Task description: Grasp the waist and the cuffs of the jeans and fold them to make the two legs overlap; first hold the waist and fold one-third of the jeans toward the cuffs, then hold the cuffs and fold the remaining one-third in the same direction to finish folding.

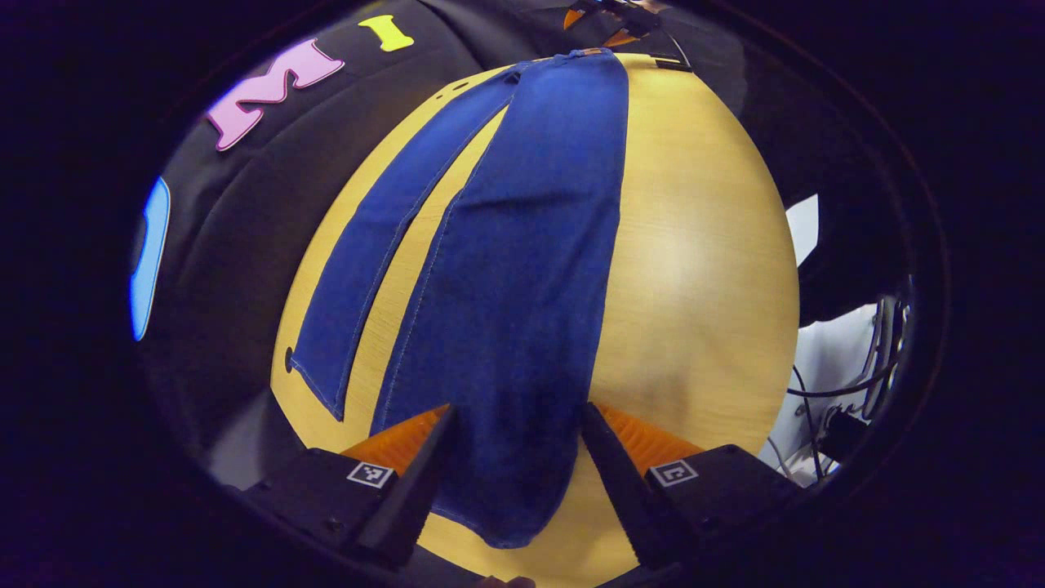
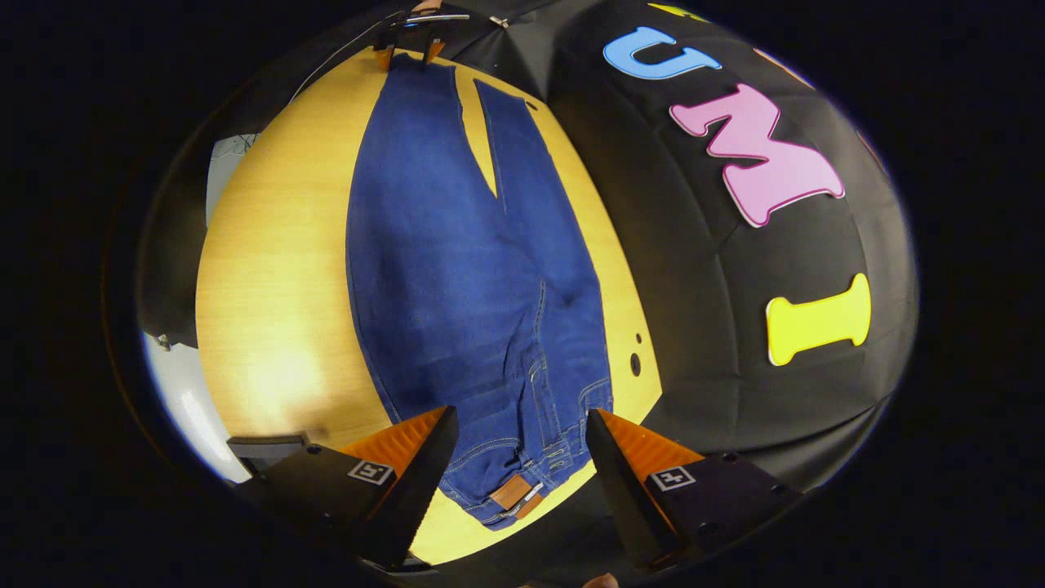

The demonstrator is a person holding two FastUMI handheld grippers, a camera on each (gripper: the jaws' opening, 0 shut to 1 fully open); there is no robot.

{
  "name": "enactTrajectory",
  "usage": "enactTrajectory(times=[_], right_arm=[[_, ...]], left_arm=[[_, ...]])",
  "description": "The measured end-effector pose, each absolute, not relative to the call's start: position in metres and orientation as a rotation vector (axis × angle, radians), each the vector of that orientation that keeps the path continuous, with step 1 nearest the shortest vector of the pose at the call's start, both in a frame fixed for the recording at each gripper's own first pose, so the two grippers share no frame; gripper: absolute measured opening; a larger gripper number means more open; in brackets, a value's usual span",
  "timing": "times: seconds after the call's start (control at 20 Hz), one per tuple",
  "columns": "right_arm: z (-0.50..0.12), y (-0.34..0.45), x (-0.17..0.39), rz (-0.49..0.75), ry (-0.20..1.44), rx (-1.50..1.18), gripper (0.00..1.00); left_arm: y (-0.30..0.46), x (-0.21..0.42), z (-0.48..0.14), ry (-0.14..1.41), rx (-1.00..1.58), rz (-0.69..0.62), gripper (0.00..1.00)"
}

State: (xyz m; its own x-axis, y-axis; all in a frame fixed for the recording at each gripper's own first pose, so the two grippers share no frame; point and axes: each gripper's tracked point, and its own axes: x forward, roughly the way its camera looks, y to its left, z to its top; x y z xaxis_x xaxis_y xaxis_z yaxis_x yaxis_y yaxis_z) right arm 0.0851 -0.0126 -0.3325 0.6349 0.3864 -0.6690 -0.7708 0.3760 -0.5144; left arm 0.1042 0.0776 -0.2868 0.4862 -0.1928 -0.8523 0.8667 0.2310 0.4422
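I hold both grippers wide open: left gripper (image 1: 518,441) straddles the cuff, right gripper (image 2: 520,445) the waistband; jeans (image 2: 457,245) soft, heavy denim, pinch edges

The jeans (image 2: 457,278) lay flat on the wooden worktop (image 2: 269,310), legs splayed apart at the far end. The right hand-held gripper (image 2: 518,425) hovered with fingers spread, straddling the waist (image 2: 522,482).

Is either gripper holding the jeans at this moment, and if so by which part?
Nothing is held. The left gripper is open over a cuff of the jeans; the right gripper is open over the waist.
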Motion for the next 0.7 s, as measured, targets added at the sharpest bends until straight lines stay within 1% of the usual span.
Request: enactTrajectory(times=[0.05, 0.15, 0.3, 0.45, 0.6, 0.65, 0.7], right_arm=[[-0.338, -0.016, 0.088, 0.781, 0.496, -0.92, 0.98], [-0.35, -0.029, 0.089, 0.787, 0.532, -0.928, 0.97], [-0.367, -0.049, 0.072, 0.837, 0.586, -0.961, 0.98], [-0.392, -0.057, 0.06, 0.912, 0.621, -1.03, 0.97], [-0.418, -0.055, 0.056, 0.997, 0.674, -1.12, 0.97], [-0.419, -0.054, 0.057, 1.022, 0.669, -1.15, 0.97], [-0.419, -0.049, 0.063, 1.038, 0.644, -1.159, 0.94]], left_arm=[[0.078, 0.107, -0.285, 0.759, 1.096, -0.844, 0.96], [0.081, 0.115, -0.286, 0.769, 1.1, -0.865, 0.97], [0.094, 0.12, -0.288, 0.801, 1.139, -0.867, 0.97], [0.095, 0.123, -0.286, 0.795, 1.157, -0.889, 0.97], [0.105, 0.126, -0.287, 0.815, 1.187, -0.858, 0.97], [0.107, 0.127, -0.287, 0.813, 1.203, -0.852, 0.98], [0.107, 0.129, -0.287, 0.804, 1.21, -0.857, 0.98]])
